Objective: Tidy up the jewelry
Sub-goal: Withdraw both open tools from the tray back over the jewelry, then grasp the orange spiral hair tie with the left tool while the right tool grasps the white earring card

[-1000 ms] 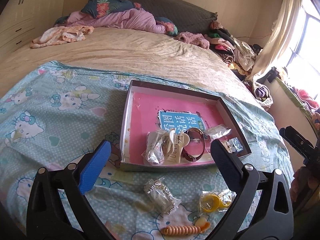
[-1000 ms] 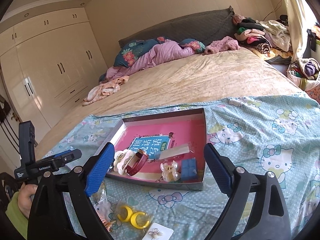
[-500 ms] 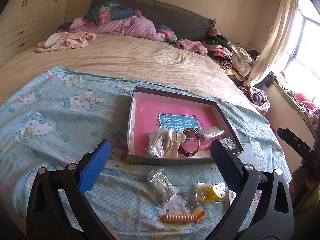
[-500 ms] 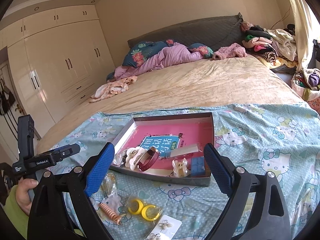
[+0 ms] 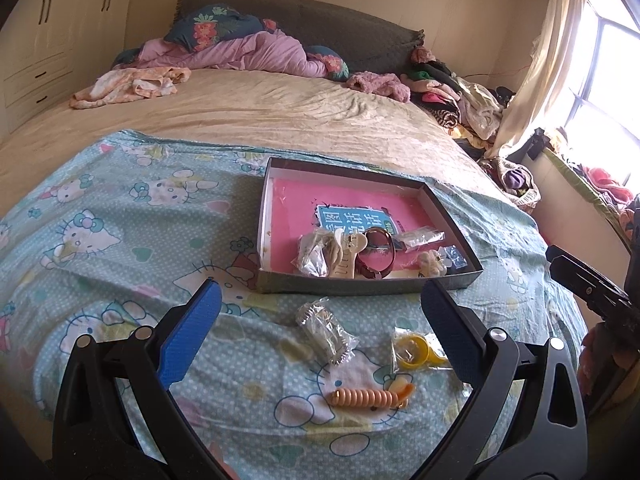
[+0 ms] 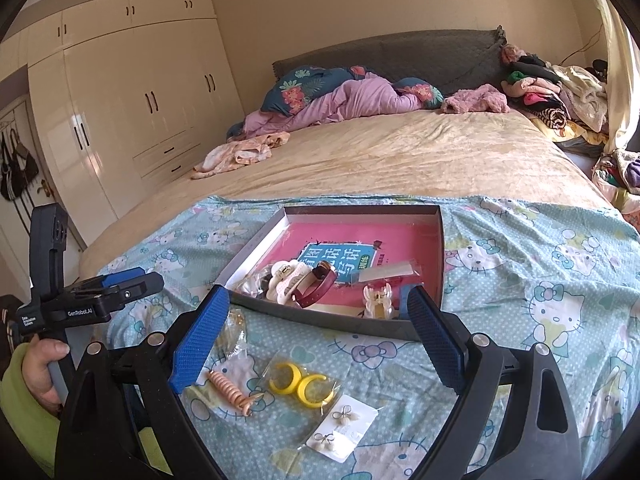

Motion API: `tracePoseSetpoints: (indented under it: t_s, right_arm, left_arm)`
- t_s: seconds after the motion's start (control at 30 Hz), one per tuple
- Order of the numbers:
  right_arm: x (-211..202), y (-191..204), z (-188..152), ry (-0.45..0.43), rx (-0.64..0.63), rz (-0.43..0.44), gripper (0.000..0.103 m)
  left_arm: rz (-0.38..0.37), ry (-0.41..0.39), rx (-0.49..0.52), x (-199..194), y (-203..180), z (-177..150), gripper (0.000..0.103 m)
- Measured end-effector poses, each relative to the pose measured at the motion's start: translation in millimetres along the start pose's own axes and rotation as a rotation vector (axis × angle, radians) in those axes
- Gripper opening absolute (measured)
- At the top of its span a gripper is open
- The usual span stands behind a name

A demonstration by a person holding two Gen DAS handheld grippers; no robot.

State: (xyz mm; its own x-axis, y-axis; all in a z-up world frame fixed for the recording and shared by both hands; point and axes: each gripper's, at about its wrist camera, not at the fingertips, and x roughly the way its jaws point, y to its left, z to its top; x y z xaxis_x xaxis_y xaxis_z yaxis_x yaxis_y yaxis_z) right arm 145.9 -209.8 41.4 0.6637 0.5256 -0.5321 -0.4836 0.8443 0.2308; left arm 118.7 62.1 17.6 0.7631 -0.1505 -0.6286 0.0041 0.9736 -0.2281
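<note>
Yellow hoop earrings (image 6: pixel 303 382), clear-bagged

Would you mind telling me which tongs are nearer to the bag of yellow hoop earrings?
Right. The bag of yellow hoop earrings lies between the open right tongs. The open left tongs hover farther left, with the bag beside their right finger.

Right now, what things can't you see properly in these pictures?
- Blue item in the box, right wrist view: the right claw finger covers most of it.
- Yellow hoop earrings, left wrist view: the left claw finger cuts off one side.
- Silver bagged piece: too crinkled and small to name.
- Earring card: its studs are too tiny for detail.
</note>
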Motion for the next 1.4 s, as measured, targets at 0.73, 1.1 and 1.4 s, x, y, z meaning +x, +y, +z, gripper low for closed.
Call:
tracePoseSetpoints:
  t_s: [0.73, 1.1, 1.4]
  right_arm:
    - [21, -6, -52, 0.155, 0.031, -0.02, 0.09]
    - [30, -16, -76, 0.226, 0.059, -0.04, 0.09]
    - [39, -23, -98, 0.293, 0.094, -0.039, 0.09]
  left_arm:
    - [0.008, 0.099, 0.041, 11, -1, -42, 0.093]
    - [-0.027, 0.219, 0.099, 37, -23, -71, 0.093]
    - [-0.047, 0.295, 0.131, 56, -33, -85, 0.093]
